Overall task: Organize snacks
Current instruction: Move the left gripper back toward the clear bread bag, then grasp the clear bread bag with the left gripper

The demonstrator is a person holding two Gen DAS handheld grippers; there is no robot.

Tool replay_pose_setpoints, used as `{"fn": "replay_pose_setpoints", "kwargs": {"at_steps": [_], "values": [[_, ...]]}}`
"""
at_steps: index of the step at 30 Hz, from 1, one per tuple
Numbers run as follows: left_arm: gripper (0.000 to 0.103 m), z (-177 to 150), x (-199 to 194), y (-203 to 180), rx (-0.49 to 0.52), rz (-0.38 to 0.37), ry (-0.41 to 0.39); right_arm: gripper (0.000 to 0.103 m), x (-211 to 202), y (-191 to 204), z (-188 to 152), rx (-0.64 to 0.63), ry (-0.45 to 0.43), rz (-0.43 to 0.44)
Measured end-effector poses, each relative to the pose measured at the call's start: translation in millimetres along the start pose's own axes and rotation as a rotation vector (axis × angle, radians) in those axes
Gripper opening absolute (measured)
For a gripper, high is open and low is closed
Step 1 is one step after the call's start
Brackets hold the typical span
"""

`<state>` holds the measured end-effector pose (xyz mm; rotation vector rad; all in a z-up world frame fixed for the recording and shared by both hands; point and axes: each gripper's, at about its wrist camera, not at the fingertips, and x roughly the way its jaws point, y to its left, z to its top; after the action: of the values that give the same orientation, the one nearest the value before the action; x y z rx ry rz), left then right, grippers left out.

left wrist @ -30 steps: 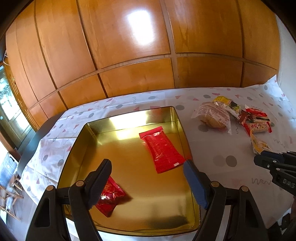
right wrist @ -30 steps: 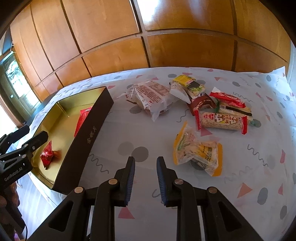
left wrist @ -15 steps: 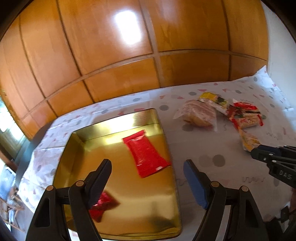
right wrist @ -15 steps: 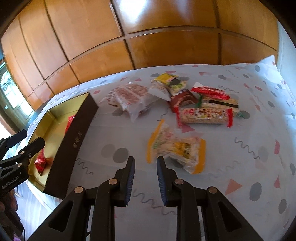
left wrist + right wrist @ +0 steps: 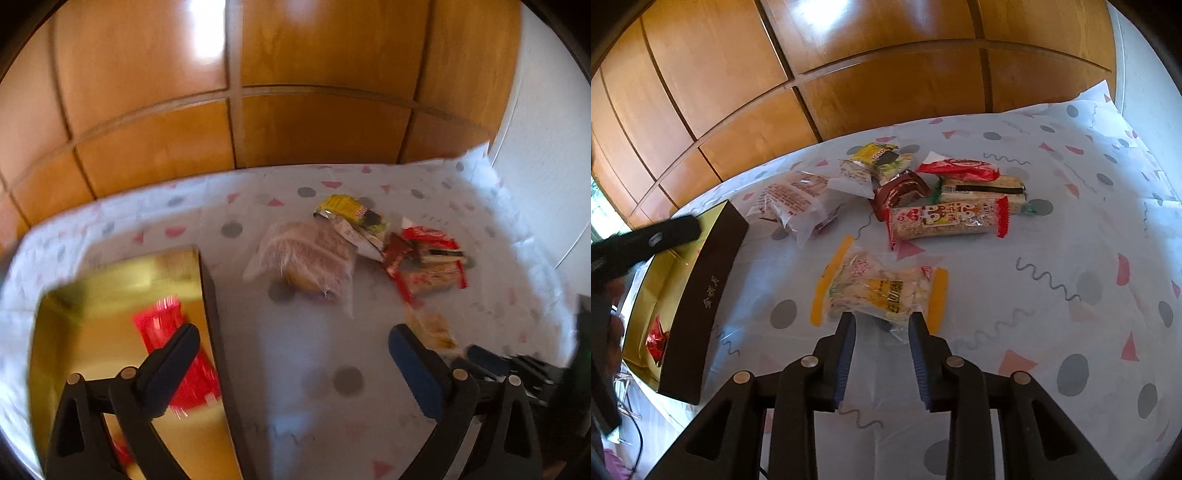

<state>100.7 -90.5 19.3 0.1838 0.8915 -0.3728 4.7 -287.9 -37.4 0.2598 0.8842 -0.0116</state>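
A worktop point(image 5: 1052, 236) under a white cloth printed with grey dots, pink triangles and squiggles stands against glossy wood-panelled doors point(image 5: 849, 55); a white wall closes the right side; at the left sits one gold-lined tin point(image 5: 698, 295) with dark outer walls, its long axis running away from the cameras; inside lie two red packets, a long one point(image 5: 173, 350) lengthwise and a small crinkled one point(image 5: 657, 339) near the front; the loose snacks number seven, counted in the right wrist view; nearest is a yellow-edged packet point(image 5: 882, 291), long axis crosswise; the right gripper point(image 5: 881, 325) hovers just before it, jaws parted a little, holding nothing; the left gripper point(image 5: 295, 350) hangs wide open and empty over the tin's right wall, its view blurred
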Motion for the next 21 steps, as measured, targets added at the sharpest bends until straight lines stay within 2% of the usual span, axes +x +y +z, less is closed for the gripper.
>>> {"fn": "replay_pose_setpoints", "kwargs": {"at_steps": [2, 4, 6, 8, 11, 18, 21], "values": [[0.103, 14, 16, -10, 0.084, 0.013, 0.037, 0.03, -1, -2, 1, 0.001, -0.002, -0.004], [0.103, 25, 36, -6, 0.004, -0.078, 0.123, 0.03, -2, -5, 3, 0.002, -0.007, -0.007], [0.103, 29, 49, 0, -0.092, -0.136, 0.171, 0.031, -3, -9, 5, 0.008, -0.013, -0.013], [0.103, 35, 66, 4, -0.195, -0.159, 0.2, 0.031, -3, -14, 8, 0.019, -0.017, -0.015], [0.103, 42, 88, 7, -0.29, -0.169, 0.23, 0.031, -3, -20, 10, 0.028, -0.015, -0.018], [0.103, 62, 133, 20, -0.445, -0.123, 0.246, 0.031, -1, -35, 10, 0.06, -0.003, -0.022], [0.103, 72, 147, 20, -0.425, -0.068, 0.252, 0.031, -3, -39, 13, 0.068, -0.011, -0.023]]}}
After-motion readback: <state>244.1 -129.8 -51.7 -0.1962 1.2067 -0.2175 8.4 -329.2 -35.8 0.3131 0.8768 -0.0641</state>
